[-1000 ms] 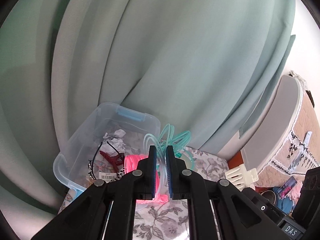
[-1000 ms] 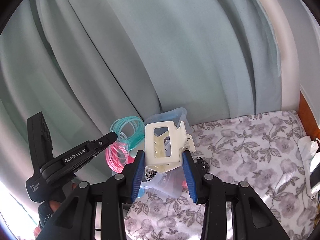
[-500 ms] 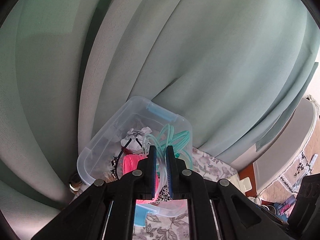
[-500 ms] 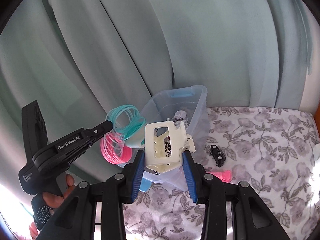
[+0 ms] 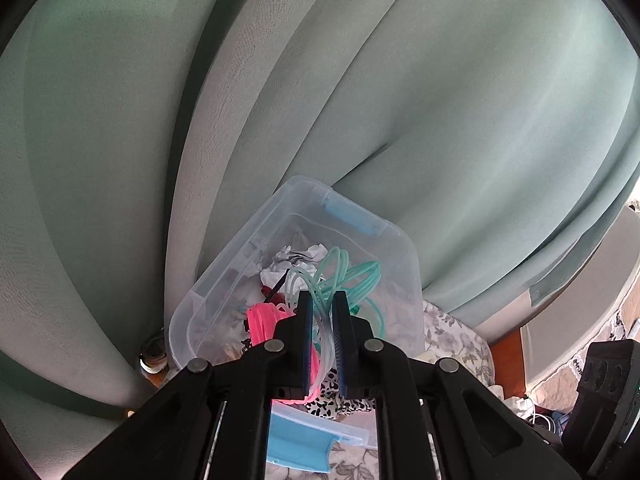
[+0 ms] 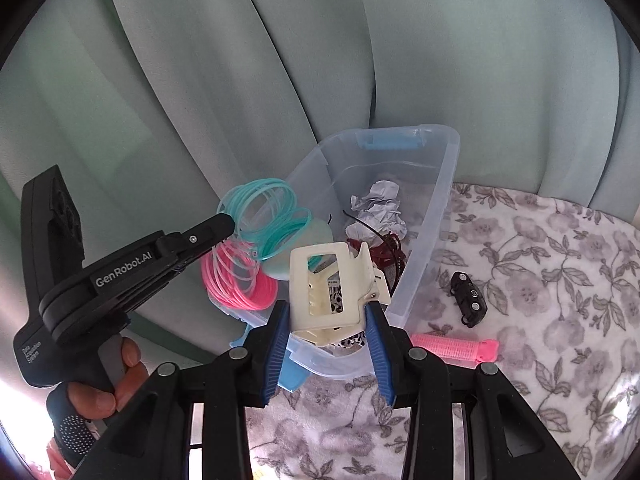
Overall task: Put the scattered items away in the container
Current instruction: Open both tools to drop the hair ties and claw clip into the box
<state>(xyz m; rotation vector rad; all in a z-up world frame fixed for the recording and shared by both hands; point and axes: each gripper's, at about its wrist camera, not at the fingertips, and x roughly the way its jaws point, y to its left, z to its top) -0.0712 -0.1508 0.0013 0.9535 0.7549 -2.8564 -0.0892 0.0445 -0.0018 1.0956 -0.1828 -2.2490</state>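
Note:
A clear plastic container (image 6: 440,184) with blue latches stands on a floral bedspread; crumpled paper (image 6: 380,204) and dark red bits lie inside. My left gripper (image 5: 322,300) is shut on a bundle of cord loops, teal (image 5: 356,280), pink (image 5: 262,320) and clear, over the container's near left edge. From the right wrist view that left gripper (image 6: 222,226) hangs its loops (image 6: 272,208) beside the container's left wall. My right gripper (image 6: 328,312) is shut on a cream hair claw clip (image 6: 324,276), just above the near rim.
A black key fob (image 6: 468,296) and a pink hair roller (image 6: 456,350) lie on the bedspread (image 6: 560,280) right of the container. Pale green curtains (image 5: 360,80) hang close behind it. A gloved hand (image 6: 100,392) holds the left gripper's handle.
Both grippers have come nearer and lower towards the container, which now looms larger and more central. The key fob and pink roller have come into the right wrist view. Both grips are unchanged.

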